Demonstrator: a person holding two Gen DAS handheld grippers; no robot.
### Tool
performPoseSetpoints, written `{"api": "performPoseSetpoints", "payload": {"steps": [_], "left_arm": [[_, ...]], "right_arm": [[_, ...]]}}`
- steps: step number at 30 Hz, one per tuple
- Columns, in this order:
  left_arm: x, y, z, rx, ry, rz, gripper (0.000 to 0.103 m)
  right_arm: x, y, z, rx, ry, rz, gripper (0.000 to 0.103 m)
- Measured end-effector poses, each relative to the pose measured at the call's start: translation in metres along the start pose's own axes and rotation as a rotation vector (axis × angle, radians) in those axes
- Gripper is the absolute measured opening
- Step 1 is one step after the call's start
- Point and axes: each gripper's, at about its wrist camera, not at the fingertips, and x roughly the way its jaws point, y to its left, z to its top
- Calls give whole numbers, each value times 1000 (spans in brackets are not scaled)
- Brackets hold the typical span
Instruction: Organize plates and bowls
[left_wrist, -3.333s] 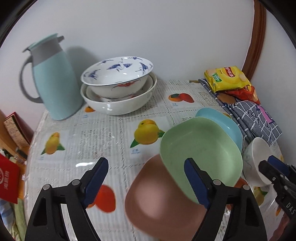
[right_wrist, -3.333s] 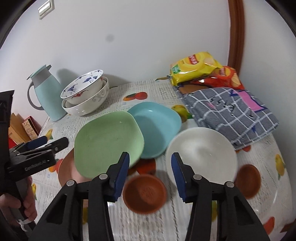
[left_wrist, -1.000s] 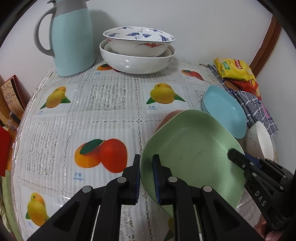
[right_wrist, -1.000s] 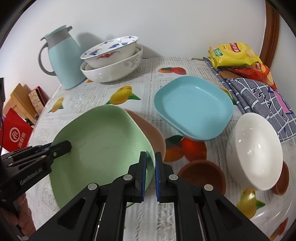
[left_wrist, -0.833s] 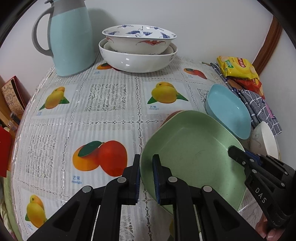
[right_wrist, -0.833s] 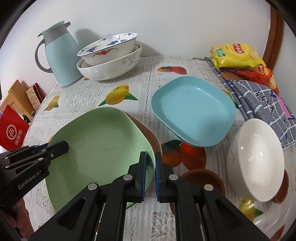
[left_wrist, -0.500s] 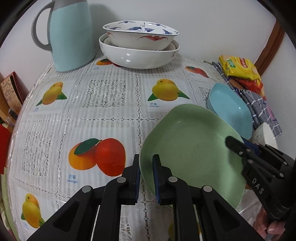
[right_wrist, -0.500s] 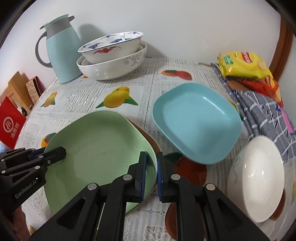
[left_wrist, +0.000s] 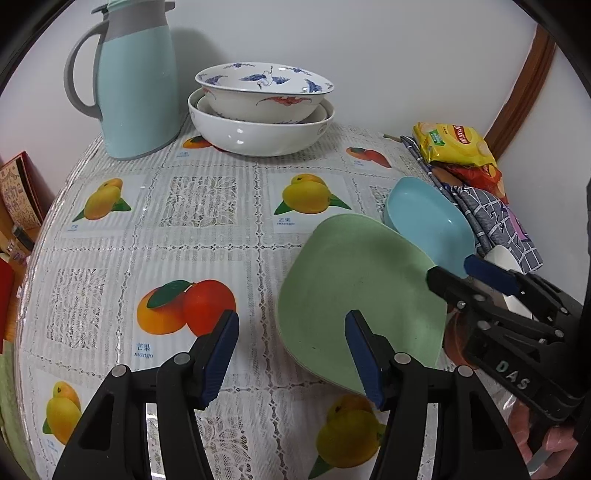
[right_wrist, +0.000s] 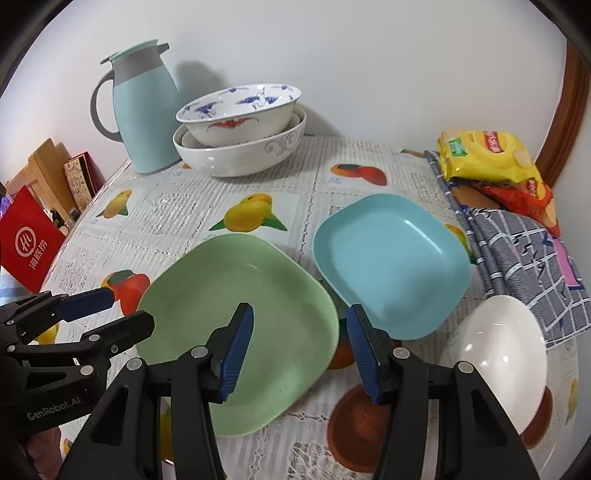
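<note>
Your left gripper (left_wrist: 291, 354) has its blue ribbed pads spread and opening; the near-left rim of the matte pale green rounded-square plate (left_wrist: 360, 291) lies between them, untouched by either pad. Your right gripper (right_wrist: 301, 349) is likewise spread and opening astride the plate's right edge, its pads off the rim. That green plate sits flat at the lower centre of both views on the table (left_wrist: 207, 243), which wears a glossy clear cover over a lace cloth printed with fruit; the plate has no real long axis, and one rounded corner points toward the far wall. What lies beneath it is hidden. Just beyond it, to the right, you see a smooth light blue rounded-square plate (right_wrist: 393, 264), its near edge overlapping a brown shape you cannot make out. At the lower right of the right wrist view a shiny white ceramic bowl (right_wrist: 504, 352) tilts against small brown saucers (right_wrist: 354, 428), which are partly hidden by your gripper. At the upper centre a blue-and-white painted bowl (left_wrist: 264, 92) nests in a wide white bowl (left_wrist: 260, 131), beside a pale blue jug with a grey handle (left_wrist: 136, 81), its top cut off in the left wrist view.
</note>
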Motion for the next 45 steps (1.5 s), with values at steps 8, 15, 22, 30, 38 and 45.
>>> {"api": "performPoseSetpoints", "payload": {"steps": [8, 15, 22, 30, 38, 45], "left_arm": [[-17, -16, 11, 39, -39, 46, 58], [-28, -40, 26, 90, -82, 58, 58], [-19, -65, 41, 116, -62, 30, 58], [9, -78, 60, 98, -40, 40, 58], [51, -95, 79, 106, 21, 5, 58], [87, -107, 89, 105, 85, -34, 58]], "right_arm": [[-34, -46, -2, 109, -51, -74, 63], [-49, -97, -11, 189, 7, -61, 68], [-49, -124, -15, 214, 21, -81, 68], [-33, -140, 7, 179, -9, -101, 68], [12, -161, 30, 201, 44, -78, 60], [44, -174, 39, 238, 104, -13, 55]]}}
